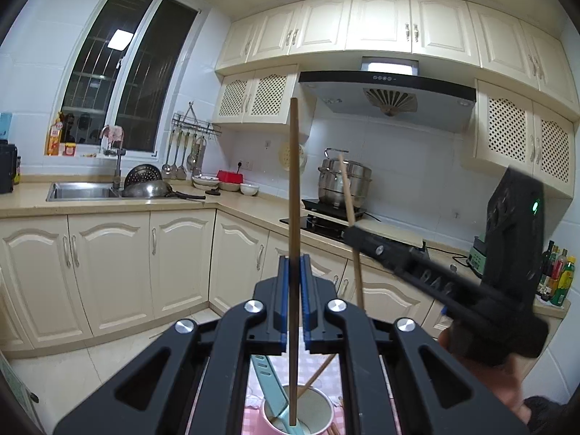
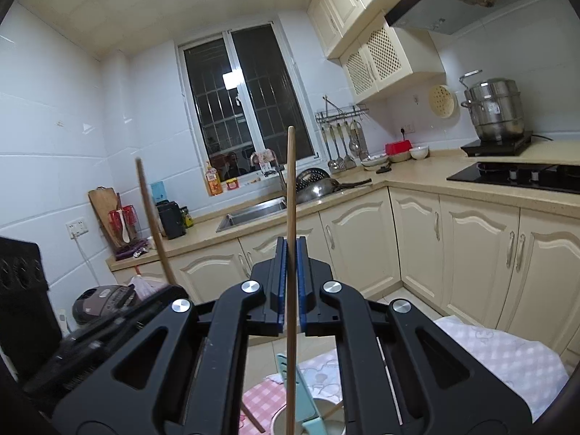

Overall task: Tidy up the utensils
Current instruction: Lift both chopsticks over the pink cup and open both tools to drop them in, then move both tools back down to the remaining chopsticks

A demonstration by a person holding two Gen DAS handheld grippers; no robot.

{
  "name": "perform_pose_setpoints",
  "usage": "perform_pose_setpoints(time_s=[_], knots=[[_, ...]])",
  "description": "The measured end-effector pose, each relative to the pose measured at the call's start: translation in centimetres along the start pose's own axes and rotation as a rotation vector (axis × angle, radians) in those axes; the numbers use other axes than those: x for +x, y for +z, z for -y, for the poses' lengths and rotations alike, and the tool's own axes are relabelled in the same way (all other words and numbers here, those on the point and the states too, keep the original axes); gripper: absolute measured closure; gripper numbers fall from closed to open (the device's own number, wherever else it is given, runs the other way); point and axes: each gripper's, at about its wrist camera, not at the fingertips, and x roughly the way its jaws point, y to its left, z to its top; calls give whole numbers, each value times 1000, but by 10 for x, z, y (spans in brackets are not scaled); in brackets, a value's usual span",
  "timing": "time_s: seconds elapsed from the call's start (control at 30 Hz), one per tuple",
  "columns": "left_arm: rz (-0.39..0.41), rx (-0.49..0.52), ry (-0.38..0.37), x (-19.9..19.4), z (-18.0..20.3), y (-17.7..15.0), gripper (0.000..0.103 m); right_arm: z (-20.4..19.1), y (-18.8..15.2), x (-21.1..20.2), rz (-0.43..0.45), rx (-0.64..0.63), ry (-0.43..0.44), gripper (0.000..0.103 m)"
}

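Observation:
My left gripper (image 1: pixel 294 259) is shut on a dark brown chopstick (image 1: pixel 293 188) held upright; its lower end stands inside a pink-and-white cup (image 1: pixel 322 407) below. A light blue utensil (image 1: pixel 270 380) leans in the cup. My right gripper (image 2: pixel 290 244) is shut on a light wooden chopstick (image 2: pixel 290 199), also upright, its lower end over the cup (image 2: pixel 326 426) beside the blue utensil (image 2: pixel 299 384). The right gripper shows in the left wrist view (image 1: pixel 353 230) holding its chopstick (image 1: pixel 346 188). The left gripper's chopstick shows in the right wrist view (image 2: pixel 152 217).
The cup stands on a pink checked cloth (image 2: pixel 261 398) with another chopstick (image 2: pixel 250 415) lying on it. Behind are cream cabinets (image 1: pixel 108 264), a sink (image 1: pixel 79 190) with pans, a stove (image 1: pixel 326 223) and a steel pot (image 1: pixel 342 181).

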Motion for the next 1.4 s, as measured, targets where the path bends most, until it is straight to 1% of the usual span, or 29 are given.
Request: perform_pose_setpoints(time_s=[0.23, 0.37, 0.4, 0.43, 0.47, 0.5, 0.53, 0.57, 0.63, 0.67, 0.73, 0.8, 0.87, 1.07, 1.23, 1.4], knots=[[-43, -4, 3, 22, -5, -16, 97, 14, -23, 22, -31, 5, -37, 97], [-87, -13, 3, 33, -8, -29, 97, 14, -37, 27, -95, -17, -33, 97], [-98, -12, 7, 36, -9, -33, 97, 14, -41, 28, -128, -17, -28, 96], [-110, -10, 11, 38, -10, -36, 93, 15, -43, 29, -155, -19, -29, 91], [-130, -8, 12, 41, -10, -41, 86, 16, -44, 27, -168, -19, -33, 72], [-136, -11, 23, 42, -11, -43, 63, 19, -43, 21, -167, -14, -52, 51], [-125, -20, 32, 39, -13, -44, 43, 22, -41, 13, -150, -1, -76, 30], [-111, -31, 38, 34, -14, -44, 28, 25, -38, 6, -135, 11, -72, 19], [-98, -27, 53, 29, -15, -42, 22, 30, -28, -10, -108, 13, -96, 18], [-101, -17, 66, 27, -14, -40, 16, 34, -21, -20, -96, 17, -109, 13], [-113, 3, 91, 23, -10, -38, 12, 43, -13, -32, -92, 33, -127, 6], [-125, 22, 109, 19, -6, -37, 9, 53, -7, -43, -107, 51, -166, 6], [-145, 43, 137, 16, -1, -37, 8, 63, -5, -53, -123, 81, -182, 6], [-159, 62, 144, 0, 8, -43, 8, 84, -12, -75, -169, 130, -217, 6], [-173, 25, 168, -4, 0, -43, 8, 94, -20, -83, -198, 159, -228, 6], [-203, 0, 191, -7, -7, -45, 8, 103, -32, -88, -262, 190, -257, 6]])
